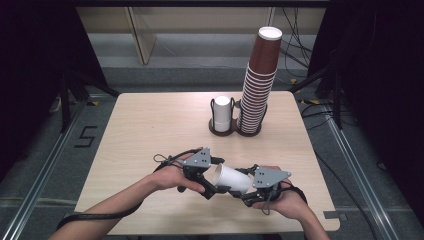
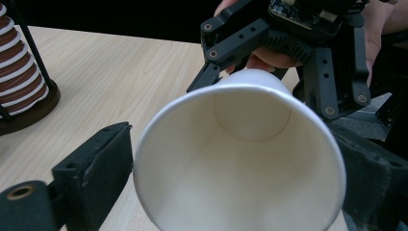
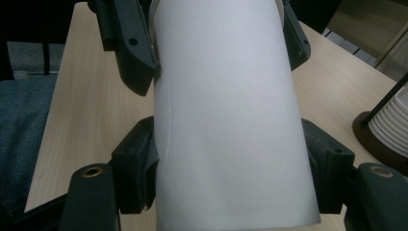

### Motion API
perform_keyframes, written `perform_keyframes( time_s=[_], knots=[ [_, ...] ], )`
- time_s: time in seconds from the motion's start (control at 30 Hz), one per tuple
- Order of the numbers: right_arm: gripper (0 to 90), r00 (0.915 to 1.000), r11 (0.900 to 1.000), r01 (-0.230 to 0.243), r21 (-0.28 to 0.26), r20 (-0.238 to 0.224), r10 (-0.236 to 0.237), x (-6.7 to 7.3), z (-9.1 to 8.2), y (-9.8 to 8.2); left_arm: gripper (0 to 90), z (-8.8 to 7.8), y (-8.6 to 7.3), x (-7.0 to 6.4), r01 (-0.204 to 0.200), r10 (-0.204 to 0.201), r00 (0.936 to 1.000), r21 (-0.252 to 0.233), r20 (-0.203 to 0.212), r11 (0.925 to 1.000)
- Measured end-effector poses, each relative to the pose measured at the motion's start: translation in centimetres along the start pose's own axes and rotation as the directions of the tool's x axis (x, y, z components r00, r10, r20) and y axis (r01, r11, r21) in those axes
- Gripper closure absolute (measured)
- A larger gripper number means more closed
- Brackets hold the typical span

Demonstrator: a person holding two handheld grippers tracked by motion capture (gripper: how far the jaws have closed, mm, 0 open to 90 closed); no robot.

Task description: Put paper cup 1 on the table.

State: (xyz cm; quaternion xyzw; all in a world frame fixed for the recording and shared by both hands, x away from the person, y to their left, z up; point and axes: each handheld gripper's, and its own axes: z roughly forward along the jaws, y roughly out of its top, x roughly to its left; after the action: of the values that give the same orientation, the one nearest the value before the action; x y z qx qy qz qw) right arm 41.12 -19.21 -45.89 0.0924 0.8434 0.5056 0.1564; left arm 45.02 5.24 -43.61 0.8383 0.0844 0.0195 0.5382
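Observation:
A white paper cup [image 1: 232, 178] lies on its side in the air above the table's near edge, held between both grippers. My left gripper [image 1: 216, 186] is shut on its wide rim end; in the left gripper view the cup's open mouth [image 2: 240, 159] faces the camera, with a jaw pressed to each side. My right gripper [image 1: 246, 187] is shut on the narrow base end. In the right gripper view the cup's wall [image 3: 226, 120] runs up between that gripper's jaws, and the left gripper's fingers [image 3: 132, 43] clamp it farther up.
A tall stack of brown cups [image 1: 257, 80] and a short stack of white cups [image 1: 222, 114] stand in a dark double holder [image 1: 235, 131] at the back of the wooden table [image 1: 150, 125]. The brown stack [image 2: 19, 72] appears at the left of the left gripper view.

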Motion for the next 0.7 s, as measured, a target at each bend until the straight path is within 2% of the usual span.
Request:
perform_keyframes(
  time_s=[0.23, 0.27, 0.33, 0.47, 0.57, 0.6, 0.7],
  knots=[
    [33.6, 0.9998, 1.000, 0.017, 0.005, 0.004, -0.017, 0.08, -0.09, 0.02, 11.3, 0.05, -0.23, -0.02, -0.004, 0.004, 0.9999, 0.000, 0.010, 1.0000],
    [33.7, 0.9995, 1.000, 0.031, 0.004, 0.010, -0.031, 0.01, -0.09, 0.04, 12.1, 0.08, -0.24, -0.04, -0.004, 0.004, 0.9999, 0.000, 0.014, 1.0000],
    [33.7, 0.9998, 1.000, 0.019, 0.005, 0.000, -0.019, 0.06, -0.05, 0.12, 14.0, 0.09, -0.25, -0.03, -0.006, 0.006, 0.9998, -0.001, 0.018, 1.0000],
    [33.7, 0.9995, 0.999, 0.033, 0.008, 0.000, -0.033, 0.03, 0.08, 0.24, 15.1, -0.05, -0.34, 0.07, 0.002, -0.002, 0.9996, -0.002, 0.029, 1.0000],
    [33.6, 0.9997, 1.000, 0.017, 0.012, -0.017, -0.016, 0.09, 0.20, 0.25, 16.5, -0.17, -0.38, 0.06, 0.001, 0.000, 0.9994, -0.006, 0.034, 1.0000],
    [33.6, 0.9994, 0.999, 0.033, 0.008, -0.010, -0.033, -0.02, 0.25, 0.27, 16.9, -0.33, -0.33, 0.04, -0.009, 0.009, 0.9995, 0.005, 0.029, 1.0000],
    [33.5, 0.9994, 1.000, 0.023, 0.018, -0.025, -0.022, -0.08, 0.39, 0.40, 18.3, -0.57, -0.26, 0.02, -0.019, 0.019, 0.9995, 0.003, 0.027, 0.9998]
  ],
)
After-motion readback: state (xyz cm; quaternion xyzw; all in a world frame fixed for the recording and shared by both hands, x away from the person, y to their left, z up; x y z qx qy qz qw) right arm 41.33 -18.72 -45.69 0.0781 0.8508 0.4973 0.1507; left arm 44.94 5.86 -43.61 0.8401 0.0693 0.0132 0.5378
